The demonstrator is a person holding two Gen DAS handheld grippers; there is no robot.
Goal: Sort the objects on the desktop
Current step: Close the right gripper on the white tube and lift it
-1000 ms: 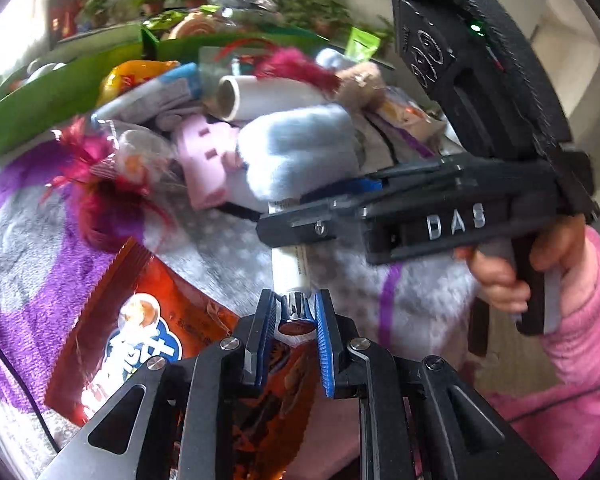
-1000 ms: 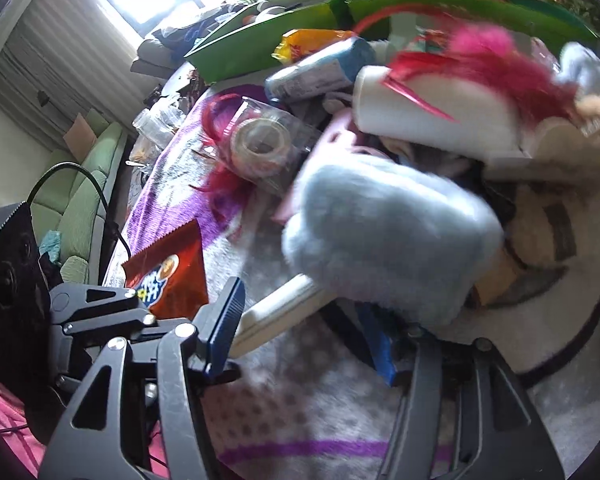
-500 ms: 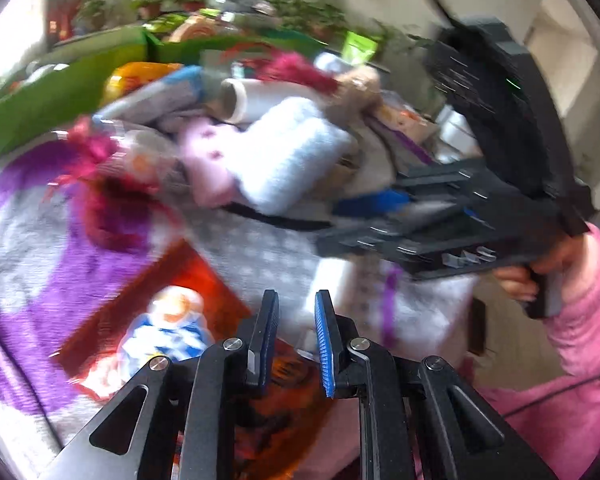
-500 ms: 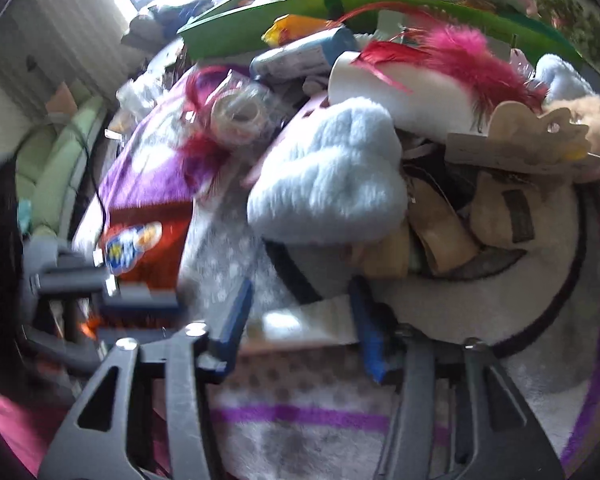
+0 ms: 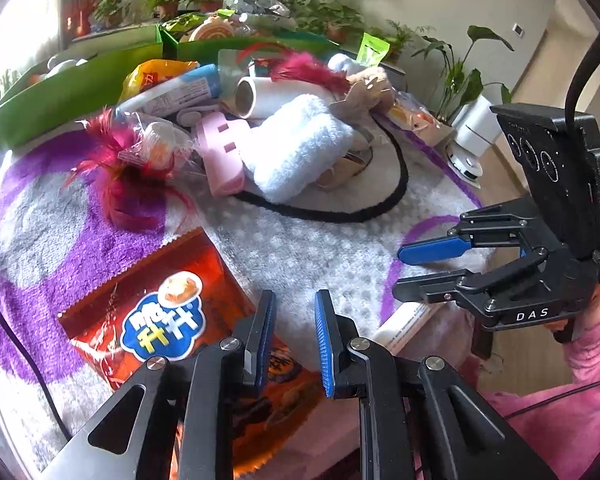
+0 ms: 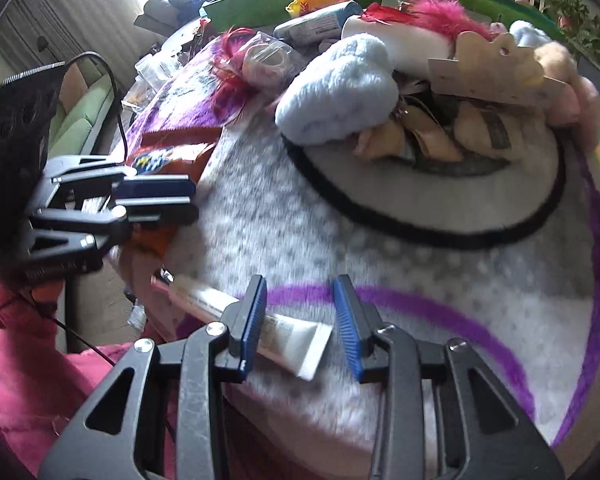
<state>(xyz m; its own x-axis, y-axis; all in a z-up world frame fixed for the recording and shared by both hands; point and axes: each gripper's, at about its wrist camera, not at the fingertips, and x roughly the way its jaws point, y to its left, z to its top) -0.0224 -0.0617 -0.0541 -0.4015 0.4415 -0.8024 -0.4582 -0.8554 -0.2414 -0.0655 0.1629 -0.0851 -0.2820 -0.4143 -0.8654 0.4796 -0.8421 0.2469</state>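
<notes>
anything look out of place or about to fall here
Yes: the white tube lies at the near edge of the rug, one end poking out past it toward the floor. It rests loose between the fingers of the open right hand-held gripper, so a nudge could tip it off.

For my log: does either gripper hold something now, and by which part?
Nothing is held. The left gripper and right gripper are open; the white tube lies loose on the rug.

"DAS" is printed on the right tool (image 5: 428, 268).
</notes>
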